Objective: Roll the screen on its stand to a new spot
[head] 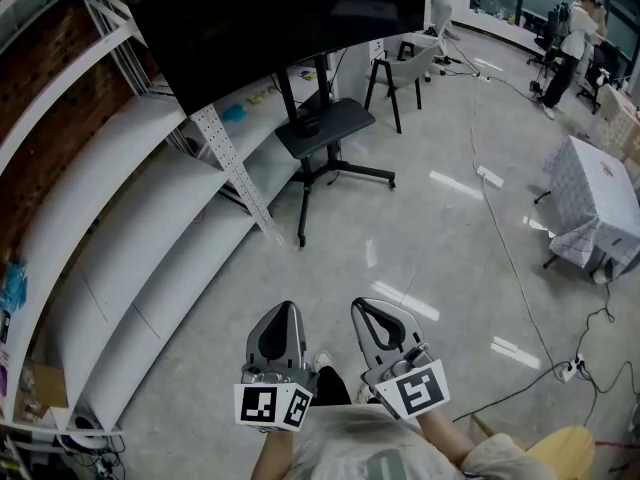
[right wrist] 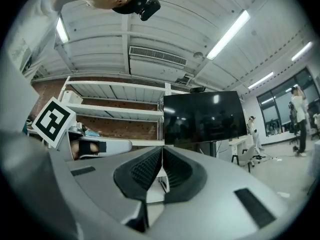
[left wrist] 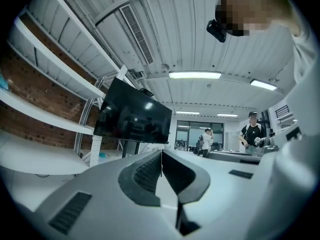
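Note:
A large black screen [head: 290, 18] hangs on a black wheeled stand [head: 325, 133] with a small shelf, at the top of the head view beside the white shelving. It also shows ahead in the left gripper view as the screen [left wrist: 132, 119] and in the right gripper view as the screen [right wrist: 202, 118]. My left gripper [head: 285, 313] and right gripper [head: 365, 310] are held close to my body, well short of the stand. Both are shut with nothing between the jaws, as the left gripper [left wrist: 161, 156] and the right gripper [right wrist: 162, 151] show in their own views.
Curved white shelves [head: 130, 218] against a brick wall run along the left. A white chair [head: 405, 73] stands behind the stand. A covered table [head: 595, 208] sits at right, with cables [head: 500, 228] across the grey floor. People [head: 580, 28] stand far back.

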Available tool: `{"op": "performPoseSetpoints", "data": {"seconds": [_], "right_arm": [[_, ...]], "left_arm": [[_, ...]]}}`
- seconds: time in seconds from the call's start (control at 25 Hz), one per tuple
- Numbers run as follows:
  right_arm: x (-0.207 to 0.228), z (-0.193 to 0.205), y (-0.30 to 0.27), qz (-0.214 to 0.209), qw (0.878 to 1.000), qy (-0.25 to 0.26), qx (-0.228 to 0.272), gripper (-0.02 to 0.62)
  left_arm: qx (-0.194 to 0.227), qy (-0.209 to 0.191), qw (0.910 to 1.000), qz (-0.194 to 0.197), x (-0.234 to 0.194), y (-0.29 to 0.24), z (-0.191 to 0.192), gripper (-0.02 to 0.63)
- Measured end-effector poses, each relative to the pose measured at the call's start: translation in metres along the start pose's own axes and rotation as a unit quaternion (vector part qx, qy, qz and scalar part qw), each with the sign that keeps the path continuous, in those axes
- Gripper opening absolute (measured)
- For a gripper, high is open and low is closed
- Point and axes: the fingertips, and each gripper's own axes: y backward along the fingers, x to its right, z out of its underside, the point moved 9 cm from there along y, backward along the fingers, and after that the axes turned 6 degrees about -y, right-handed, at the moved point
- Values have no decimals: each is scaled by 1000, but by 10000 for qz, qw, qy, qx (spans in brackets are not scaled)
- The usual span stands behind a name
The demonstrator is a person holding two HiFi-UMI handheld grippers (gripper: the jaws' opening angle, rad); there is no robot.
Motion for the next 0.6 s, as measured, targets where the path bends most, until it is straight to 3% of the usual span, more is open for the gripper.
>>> {"op": "performPoseSetpoints", "data": {"seconds": [0.28, 0.6], "right_arm": [[12, 13, -58, -185, 9994, 228, -181, 21], [26, 17, -174, -172, 9991, 286, -272, 21]], "left_arm": [[225, 110, 9996, -105, -37, -40, 6, 15], [502, 249, 9981, -253, -133, -109, -8, 15]]}}
